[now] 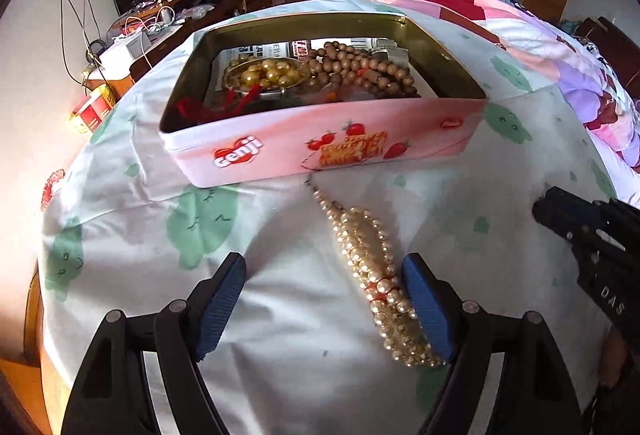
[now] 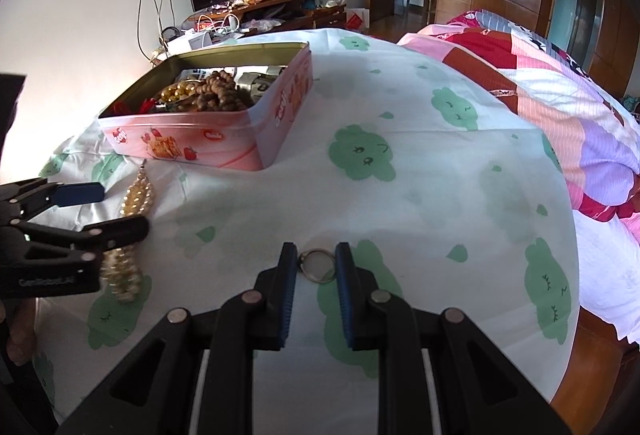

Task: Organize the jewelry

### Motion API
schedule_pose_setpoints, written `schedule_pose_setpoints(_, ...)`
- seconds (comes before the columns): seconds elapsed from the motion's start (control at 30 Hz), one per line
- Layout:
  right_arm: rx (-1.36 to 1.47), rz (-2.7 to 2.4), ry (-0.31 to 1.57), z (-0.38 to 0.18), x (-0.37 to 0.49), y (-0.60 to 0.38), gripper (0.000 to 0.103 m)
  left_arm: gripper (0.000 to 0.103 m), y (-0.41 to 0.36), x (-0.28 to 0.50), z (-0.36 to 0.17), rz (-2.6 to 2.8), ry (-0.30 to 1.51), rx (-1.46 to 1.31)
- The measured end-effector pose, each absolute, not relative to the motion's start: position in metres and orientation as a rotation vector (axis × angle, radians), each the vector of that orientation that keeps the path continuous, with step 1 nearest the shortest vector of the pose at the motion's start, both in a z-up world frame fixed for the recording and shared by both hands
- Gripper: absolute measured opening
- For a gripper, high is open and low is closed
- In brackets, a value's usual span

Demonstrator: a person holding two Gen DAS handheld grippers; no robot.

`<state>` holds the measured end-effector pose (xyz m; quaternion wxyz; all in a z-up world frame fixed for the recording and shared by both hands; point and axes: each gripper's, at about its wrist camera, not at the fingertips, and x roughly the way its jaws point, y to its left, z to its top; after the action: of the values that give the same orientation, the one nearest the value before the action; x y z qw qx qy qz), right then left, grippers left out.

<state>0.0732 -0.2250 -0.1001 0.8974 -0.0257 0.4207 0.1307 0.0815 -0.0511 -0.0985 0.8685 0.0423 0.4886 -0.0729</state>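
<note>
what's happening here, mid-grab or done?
Mid-grab. A person holds two grippers over a cloth-covered table. The right gripper is closed on a small metal ring near the table's front. The left gripper is open over the pearl necklace lying on the cloth, one pad beside the strand. The pink tin behind already holds wooden and gold beads.

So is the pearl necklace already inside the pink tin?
No, the pearl necklace lies on the bedsheet in front of the tin.
</note>
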Motion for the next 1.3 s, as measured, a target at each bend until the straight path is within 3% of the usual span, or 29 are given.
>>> schedule_pose_setpoints(0.03,-0.056,0.270,0.871,-0.100,0.073,-0.225,0.022,0.079,-0.050,0.080,-0.099,-0.160,1.019,0.093)
schedule_pose_setpoints(0.1,-0.059,0.269,0.871,-0.100,0.073,-0.224,0.022,0.066,-0.049,0.078,-0.097,-0.176,1.005,0.099)
schedule_pose_setpoints(0.17,-0.060,0.270,0.871,-0.100,0.073,-0.224,0.022,0.037,-0.047,0.078,-0.094,-0.190,1.003,0.103)
schedule_pose_setpoints(0.23,-0.060,0.270,0.871,-0.100,0.073,-0.224,0.022,0.020,-0.045,0.079,-0.093,-0.199,1.004,0.112)
schedule_pose_setpoints(0.33,-0.059,0.271,0.871,-0.100,0.072,-0.224,0.022,0.013,-0.039,0.080,-0.091,-0.212,0.997,0.081)
schedule_pose_setpoints(1.03,-0.083,0.308,0.870,-0.099,0.070,-0.220,0.022,0.013,-0.021,0.071,-0.078,-0.237,0.918,0.034)
schedule_pose_setpoints(1.07,-0.077,0.310,0.858,-0.097,0.069,-0.221,0.005,0.013,-0.022,0.070,-0.076,-0.241,0.913,0.035)
schedule_pose_setpoints(1.3,-0.047,0.327,0.857,-0.096,0.068,-0.224,0.006,0.013,-0.023,0.068,-0.072,-0.245,0.898,0.045)
